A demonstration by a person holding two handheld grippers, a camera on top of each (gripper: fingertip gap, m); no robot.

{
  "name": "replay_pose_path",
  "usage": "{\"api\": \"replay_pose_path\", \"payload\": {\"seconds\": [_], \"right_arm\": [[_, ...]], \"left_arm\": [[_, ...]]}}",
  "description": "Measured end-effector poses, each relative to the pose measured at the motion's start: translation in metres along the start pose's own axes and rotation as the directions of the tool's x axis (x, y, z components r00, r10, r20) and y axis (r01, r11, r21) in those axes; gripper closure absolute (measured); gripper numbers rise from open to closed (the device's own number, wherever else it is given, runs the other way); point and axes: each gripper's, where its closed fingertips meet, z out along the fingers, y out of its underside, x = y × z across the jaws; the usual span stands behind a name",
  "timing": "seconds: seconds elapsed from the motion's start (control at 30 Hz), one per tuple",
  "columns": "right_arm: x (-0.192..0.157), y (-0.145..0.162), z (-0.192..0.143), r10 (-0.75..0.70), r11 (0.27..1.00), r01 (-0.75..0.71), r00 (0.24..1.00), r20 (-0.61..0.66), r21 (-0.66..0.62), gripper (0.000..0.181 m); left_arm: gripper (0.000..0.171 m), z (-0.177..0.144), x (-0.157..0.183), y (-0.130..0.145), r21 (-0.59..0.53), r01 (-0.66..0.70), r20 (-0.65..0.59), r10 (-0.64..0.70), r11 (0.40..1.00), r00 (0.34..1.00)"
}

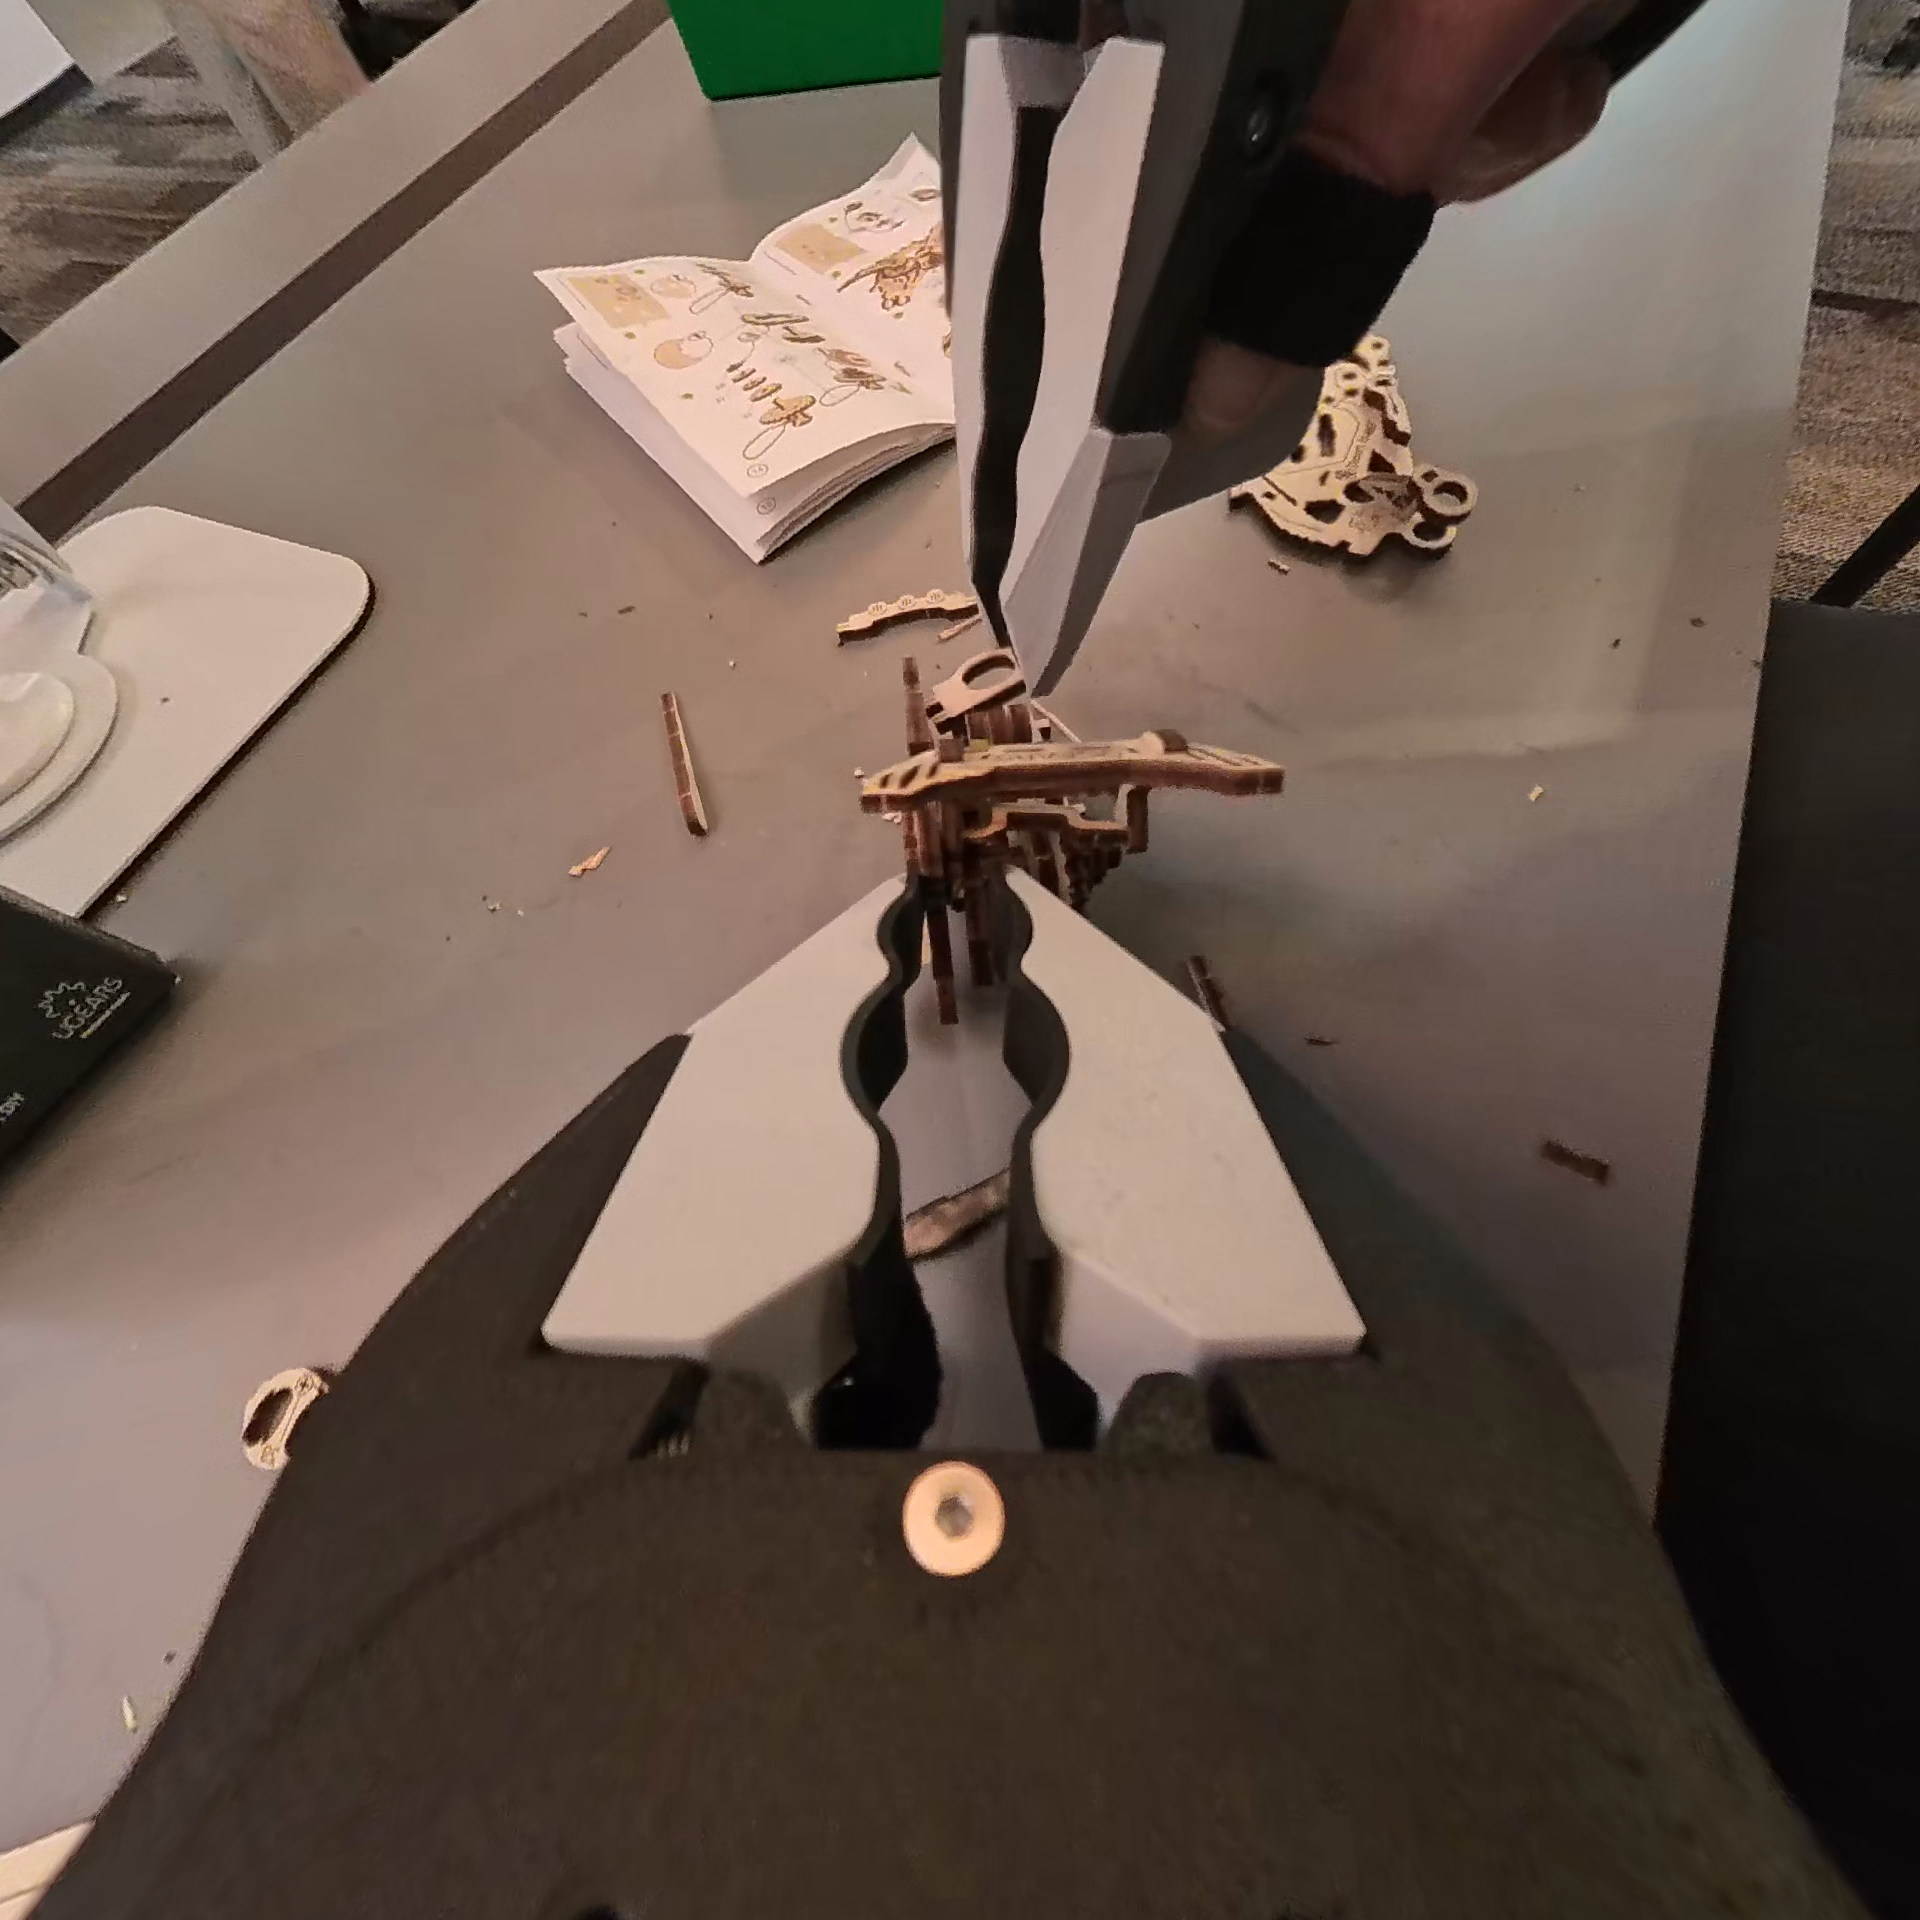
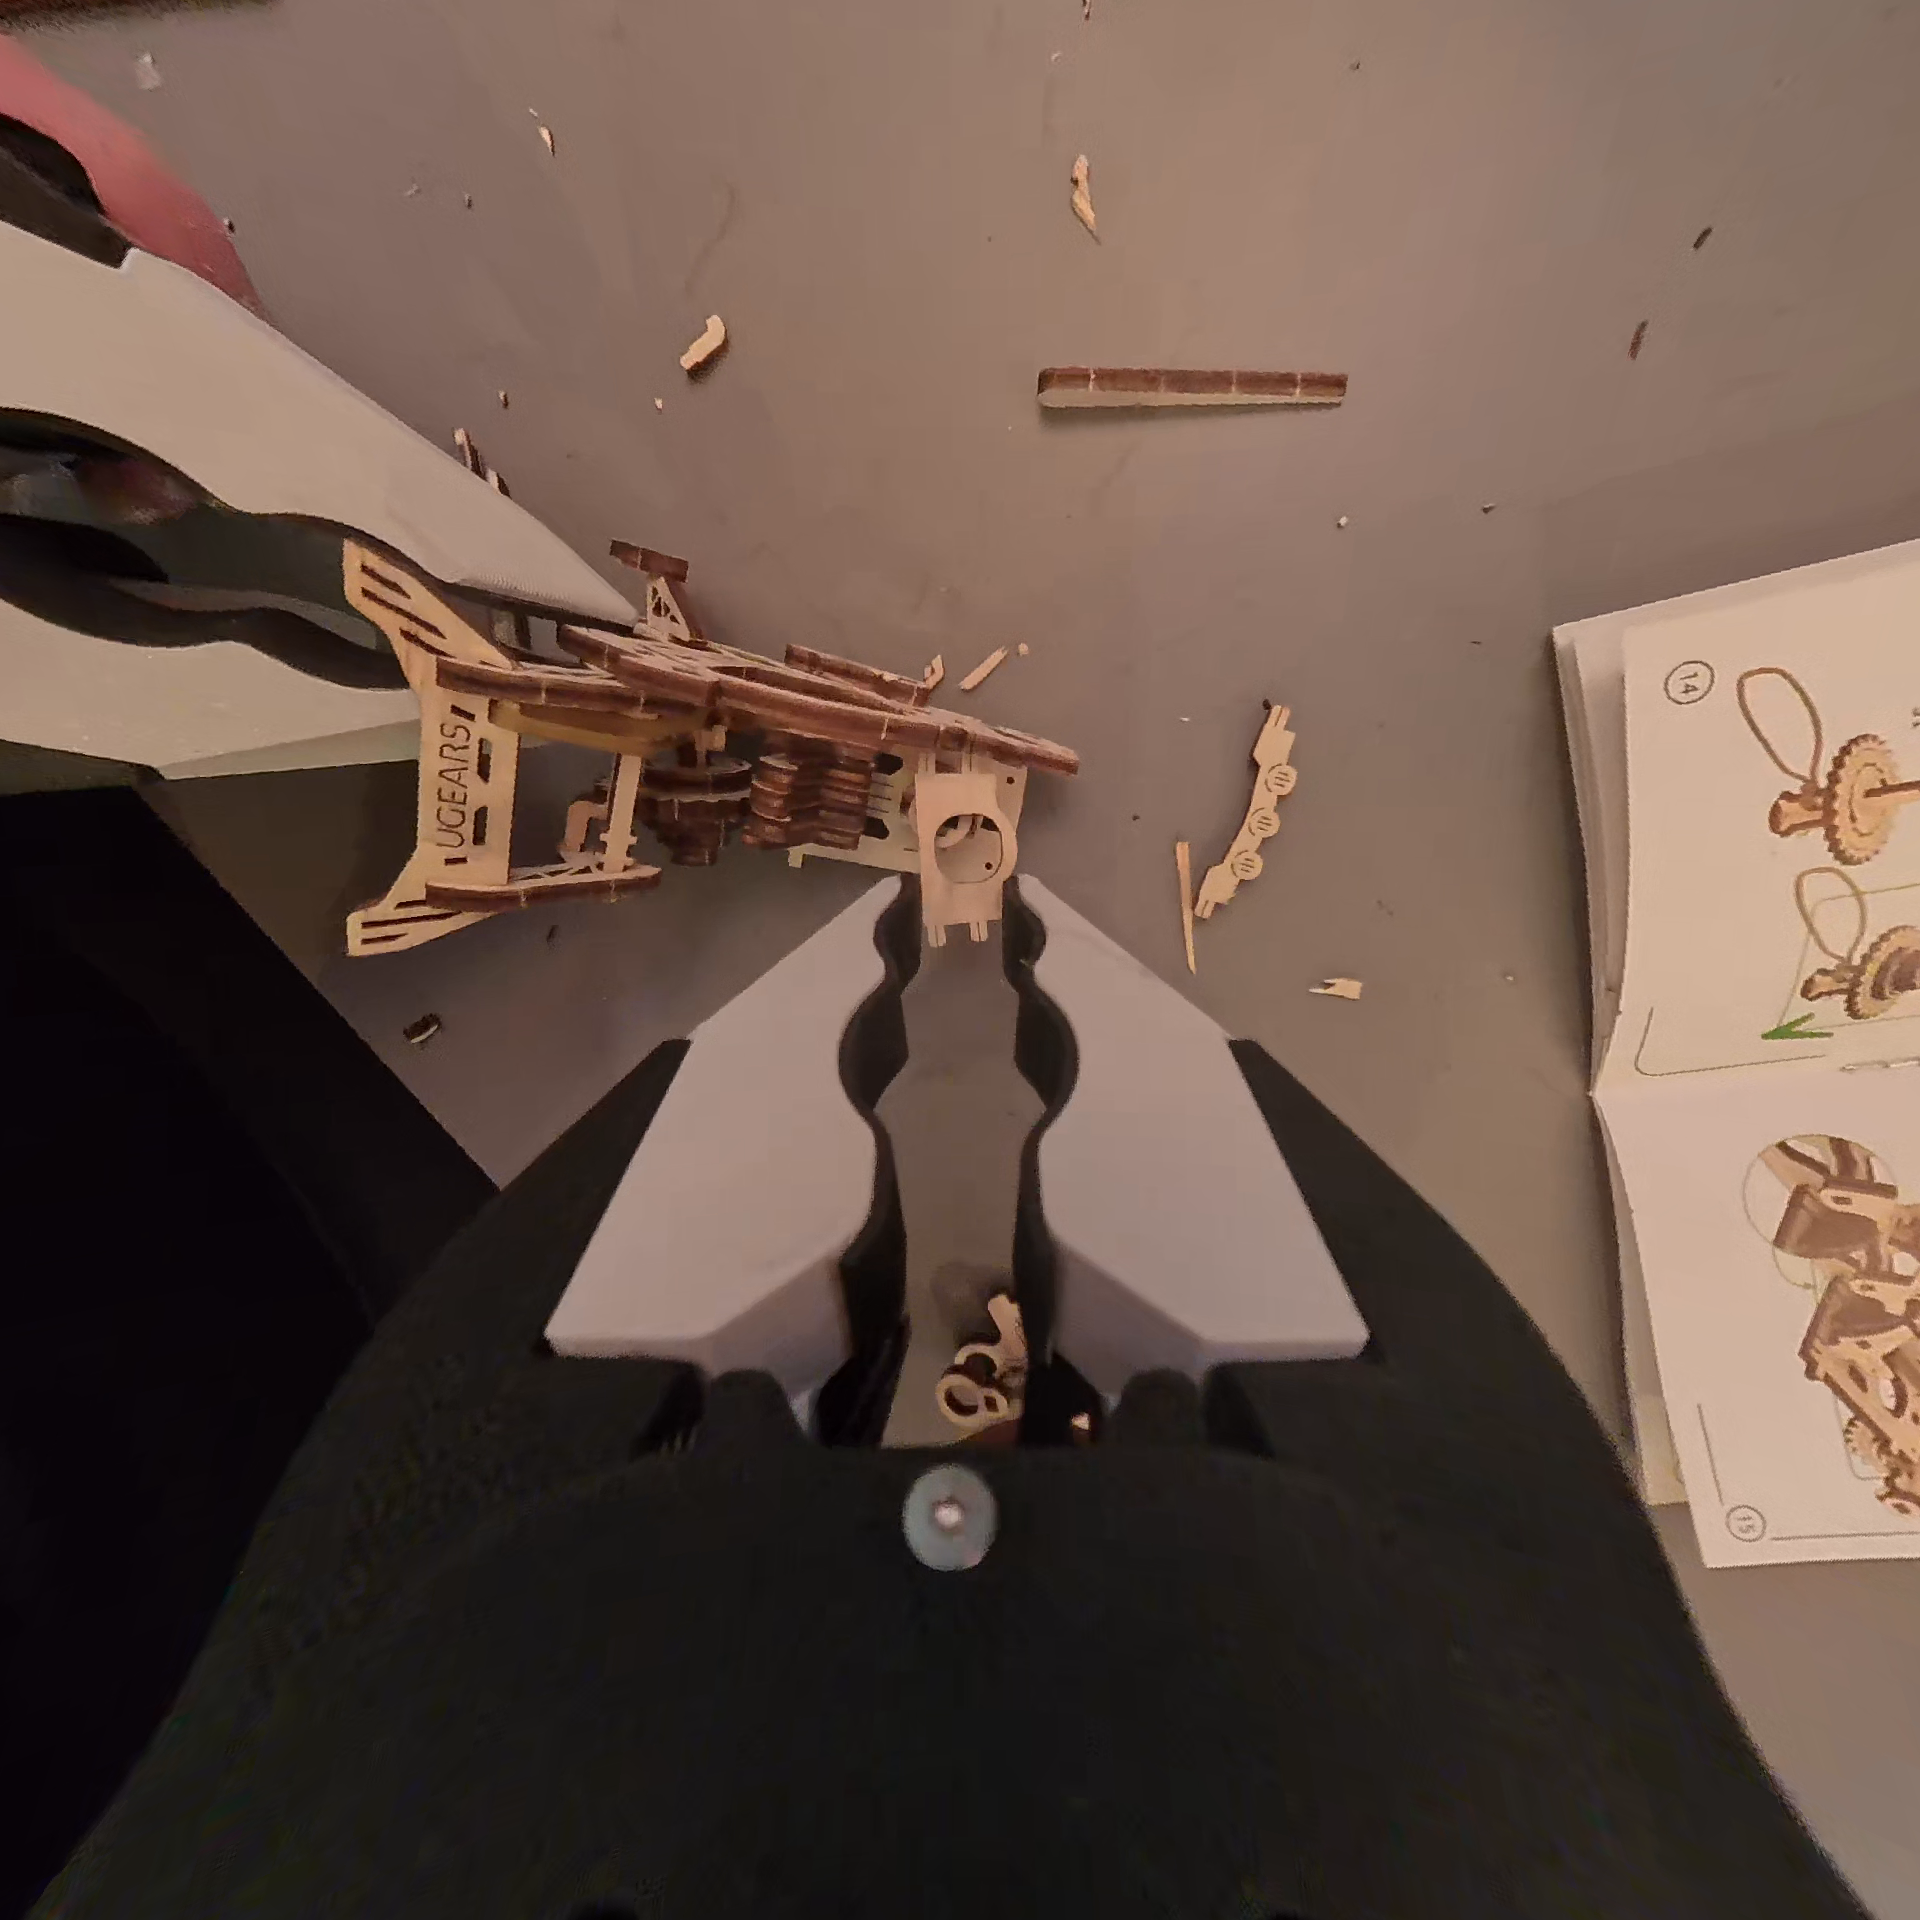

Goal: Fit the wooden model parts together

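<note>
The left gripper (image 1: pixel 966 904) was nearly closed, its tips clamped on the rear end of the wooden model (image 2: pixel 665 758), which was held just above the grey table (image 2: pixel 1247 156). The right gripper (image 2: pixel 961 894) pinched a small ringed piece (image 2: pixel 961 862) against the model's front end. Beyond the model lay an open booklet (image 1: pixel 769 395) and a punched sheet (image 1: pixel 1361 457).

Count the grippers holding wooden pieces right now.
2. The left gripper is shut on the wooden model at its tail end; the right gripper pinches a small holed part against the model's other end.
</note>
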Motion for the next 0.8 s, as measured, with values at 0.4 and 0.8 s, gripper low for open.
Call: {"api": "replay_pose_path", "payload": {"seconds": [0.4, 0.8], "right_arm": [[-0.001, -0.001, -0.004, -0.009, 0.996, 0.013, 0.999, 0.039, -0.092, 0.169], [-0.001, 0.004, -0.009, -0.069, 0.965, 0.075, 0.997, 0.031, -0.251, 0.169]], "left_arm": [[0.162, 0.001, -0.001, -0.007, 0.004, -0.028, 0.042, 0.027, 1.000, 0.999], [0.162, 0.002, 0.001, -0.012, -0.005, -0.106, 0.086, 0.106, 0.994, 0.991]]}}
